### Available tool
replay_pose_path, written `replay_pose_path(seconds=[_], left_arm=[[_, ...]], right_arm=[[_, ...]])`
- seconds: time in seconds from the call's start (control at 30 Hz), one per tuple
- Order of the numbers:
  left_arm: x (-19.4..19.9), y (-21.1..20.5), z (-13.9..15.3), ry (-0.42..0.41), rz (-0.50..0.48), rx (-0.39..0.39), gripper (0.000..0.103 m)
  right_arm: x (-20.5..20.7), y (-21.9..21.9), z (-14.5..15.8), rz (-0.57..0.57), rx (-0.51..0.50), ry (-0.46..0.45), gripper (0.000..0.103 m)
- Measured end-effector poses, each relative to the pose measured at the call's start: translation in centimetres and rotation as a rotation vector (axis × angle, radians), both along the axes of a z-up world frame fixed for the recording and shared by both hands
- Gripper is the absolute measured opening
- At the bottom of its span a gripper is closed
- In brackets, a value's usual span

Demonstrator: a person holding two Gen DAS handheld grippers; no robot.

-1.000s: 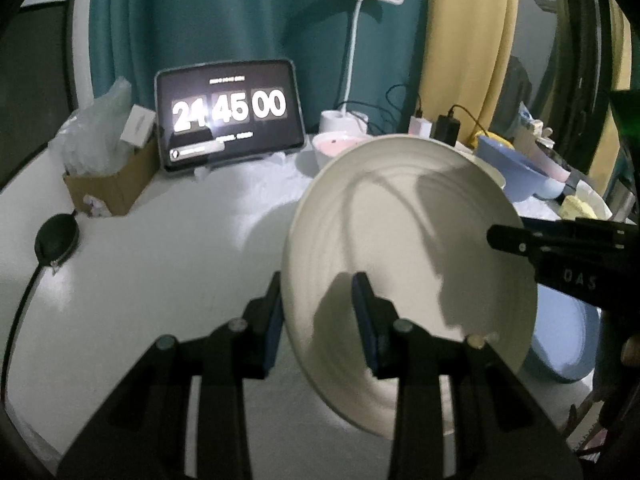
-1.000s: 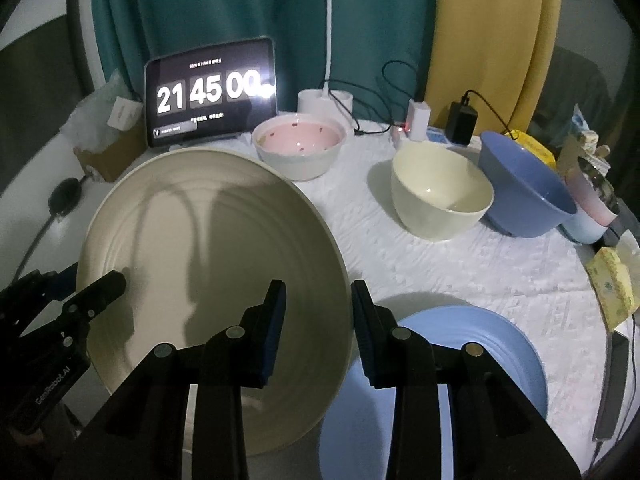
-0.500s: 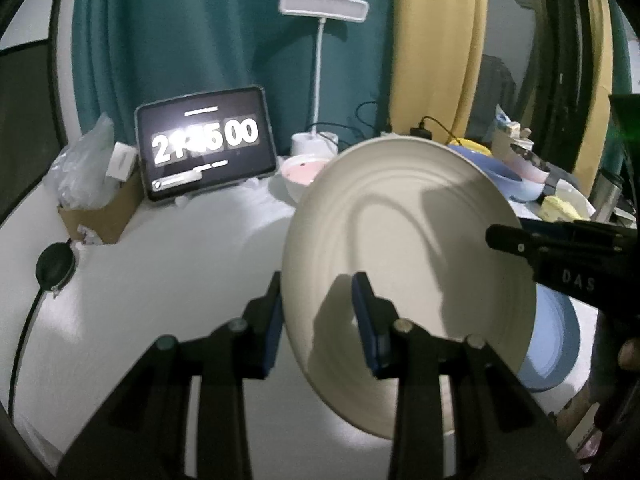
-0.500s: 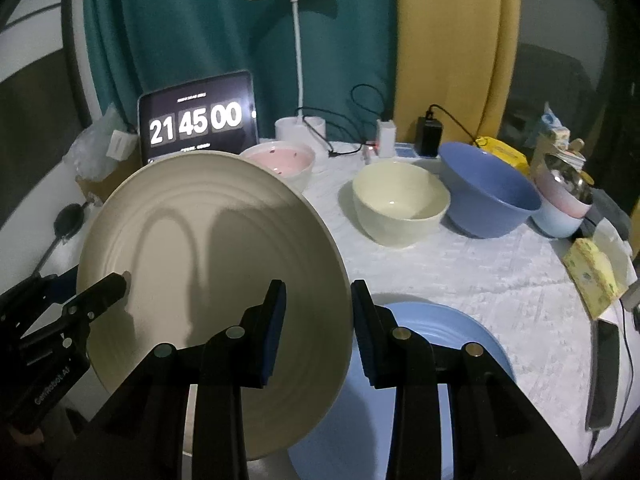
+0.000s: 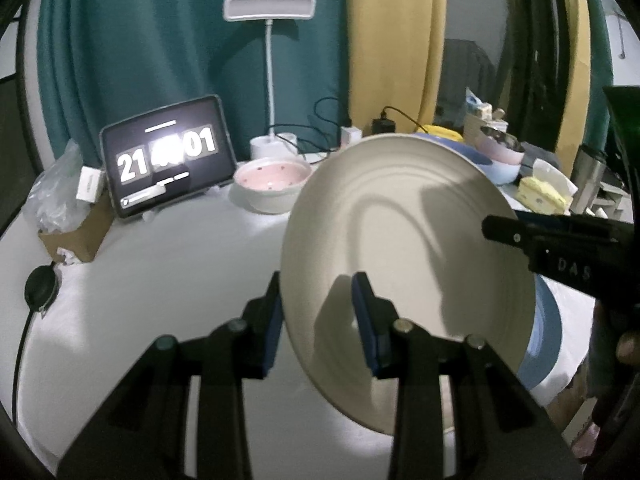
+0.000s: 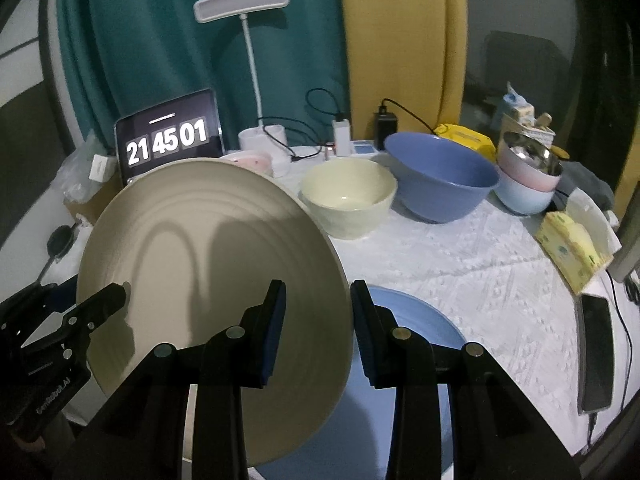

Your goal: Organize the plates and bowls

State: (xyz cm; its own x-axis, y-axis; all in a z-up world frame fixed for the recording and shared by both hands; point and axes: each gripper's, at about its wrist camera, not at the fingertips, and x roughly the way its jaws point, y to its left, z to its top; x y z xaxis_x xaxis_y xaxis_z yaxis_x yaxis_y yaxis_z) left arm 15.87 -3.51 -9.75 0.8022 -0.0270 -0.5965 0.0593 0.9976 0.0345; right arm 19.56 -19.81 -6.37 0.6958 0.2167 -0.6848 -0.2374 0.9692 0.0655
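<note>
A large cream plate (image 5: 400,240) (image 6: 200,240) hangs tilted above the white table, gripped at two sides. My left gripper (image 5: 319,312) is shut on its left rim, one pad on each face. My right gripper (image 6: 318,316) is shut on the opposite rim; it enters the left wrist view from the right (image 5: 520,236). A blue plate (image 6: 412,332) (image 5: 544,328) lies flat on the table, partly under the cream plate. Behind stand a cream bowl (image 6: 348,196), a blue bowl (image 6: 440,176), a pink bowl (image 5: 272,184) and a stack of small bowls (image 6: 528,188).
A tablet clock (image 5: 168,156), a desk lamp (image 5: 270,12) and chargers line the back edge. A cardboard box (image 5: 76,236) and a black puck on a cable (image 5: 40,288) sit at the left. A yellow tissue pack (image 6: 568,248) and a phone (image 6: 596,344) lie at the right.
Both grippers have carried the cream plate together to the right and slightly up, with a small roll. The table things have slid left and down in view. Both grips are unchanged.
</note>
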Motion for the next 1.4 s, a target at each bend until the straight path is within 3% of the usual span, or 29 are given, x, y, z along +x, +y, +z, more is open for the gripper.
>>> replay_pose_path(seconds=[0.8,1.4], left_arm=[[1.4,-6.6,-2.5,0.095,-0.094,0.054,0.034],[2.6,-9.3,-5.0,0.168,-0.128,0.106,0.037]], right_arm=[[-0.6,-6.8,-2.2,-0.103,0.048,0.039,0.037],[-0.5,-9.3,-4.4,-0.142,0.054,0.078,0.037]])
